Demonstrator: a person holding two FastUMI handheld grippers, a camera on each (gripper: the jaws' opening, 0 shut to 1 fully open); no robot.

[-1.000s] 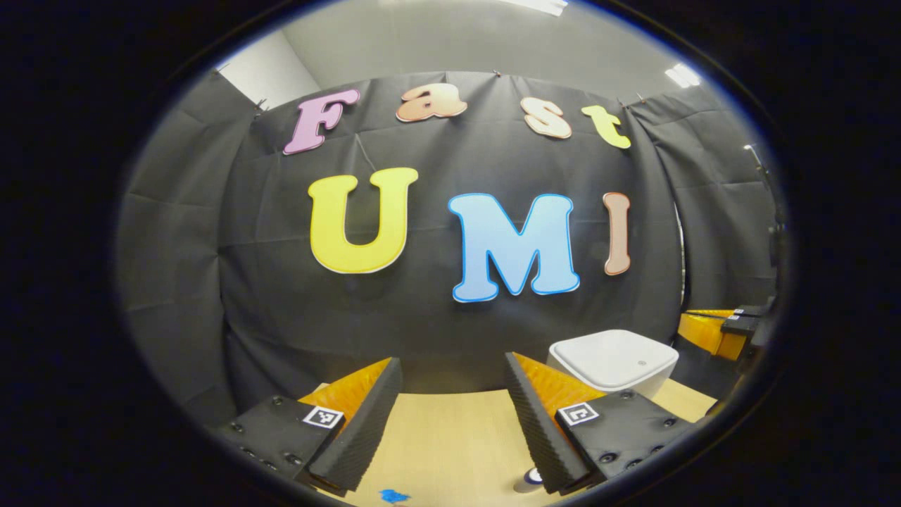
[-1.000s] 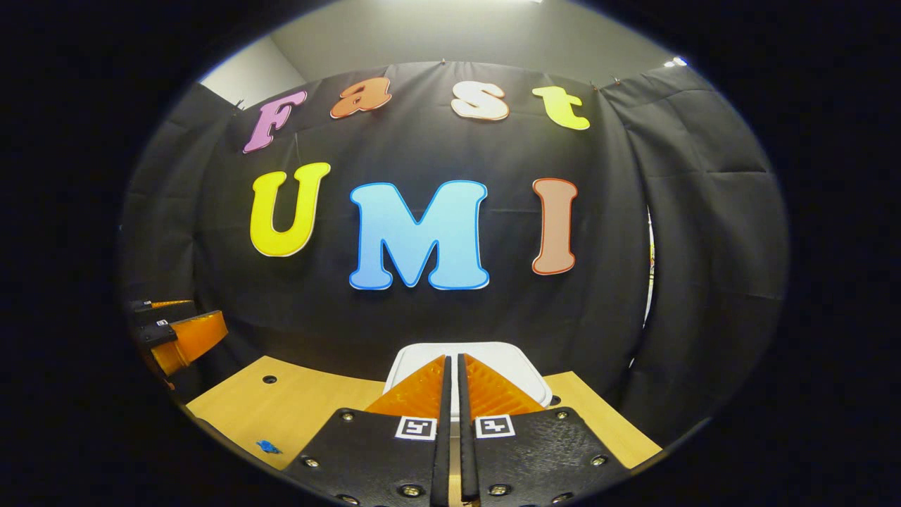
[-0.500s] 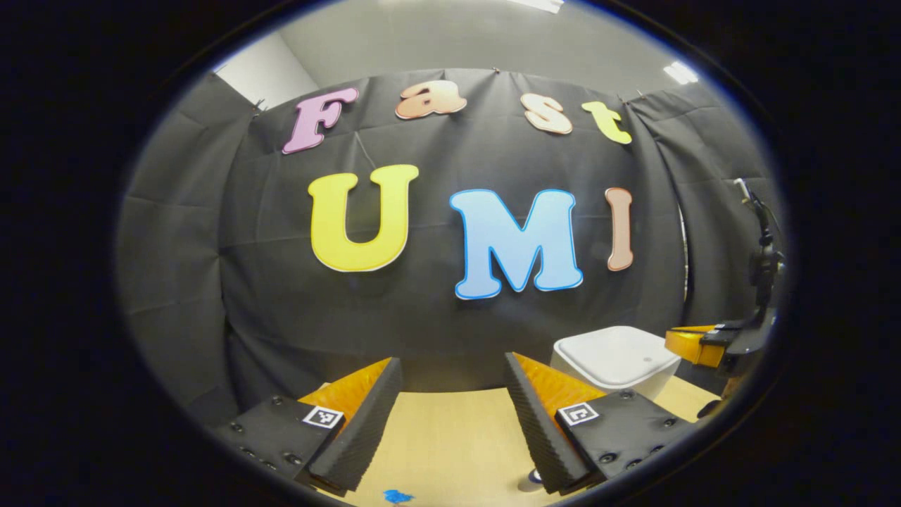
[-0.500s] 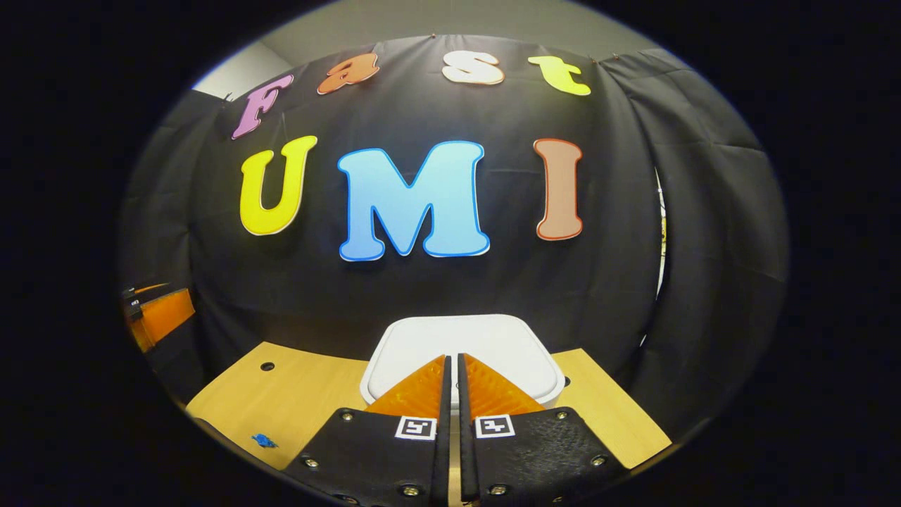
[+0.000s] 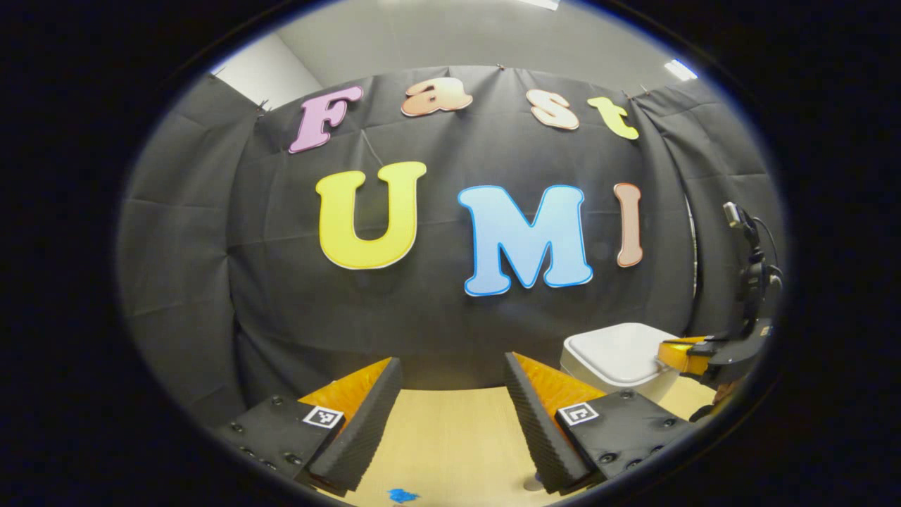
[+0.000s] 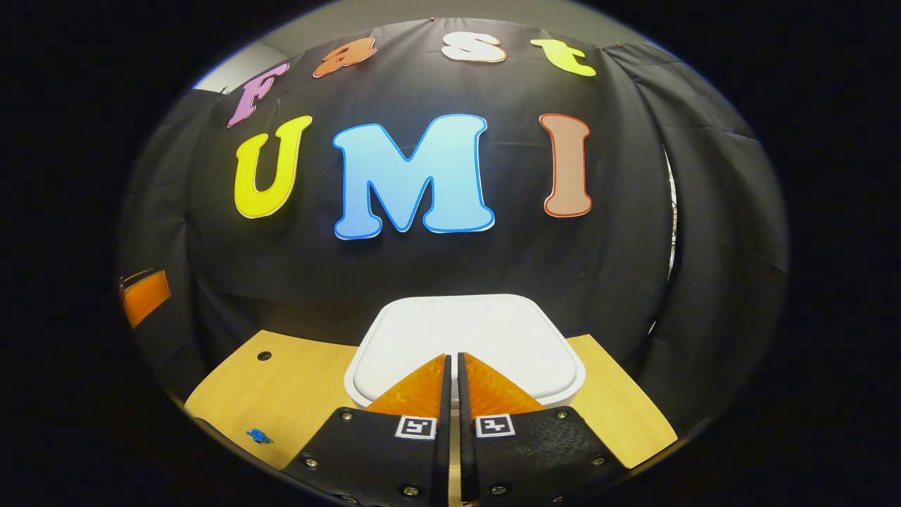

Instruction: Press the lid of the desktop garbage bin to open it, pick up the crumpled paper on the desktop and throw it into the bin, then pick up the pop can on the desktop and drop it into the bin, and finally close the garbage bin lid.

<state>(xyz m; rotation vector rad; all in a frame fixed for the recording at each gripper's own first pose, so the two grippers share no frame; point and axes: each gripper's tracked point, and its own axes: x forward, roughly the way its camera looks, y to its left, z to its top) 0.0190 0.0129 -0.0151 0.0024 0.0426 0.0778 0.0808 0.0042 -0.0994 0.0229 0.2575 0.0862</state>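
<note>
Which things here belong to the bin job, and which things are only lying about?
Belong to the job:
- garbage bin, white, lid down
- right gripper, shut, pointed at the lid
- left gripper, open, over the desktop

Only lying about:
- small blue scrap on the desktop
- round hole in the desktop

Your left gripper point(image 5: 450, 394) hangs over the wooden desktop point(image 5: 450, 443) with its fingers spread wide, nothing between them. Off to the right sits the white bin point(image 5: 616, 359), lid down, and your right gripper point(image 5: 679, 352) pokes in over its far right edge.
</note>
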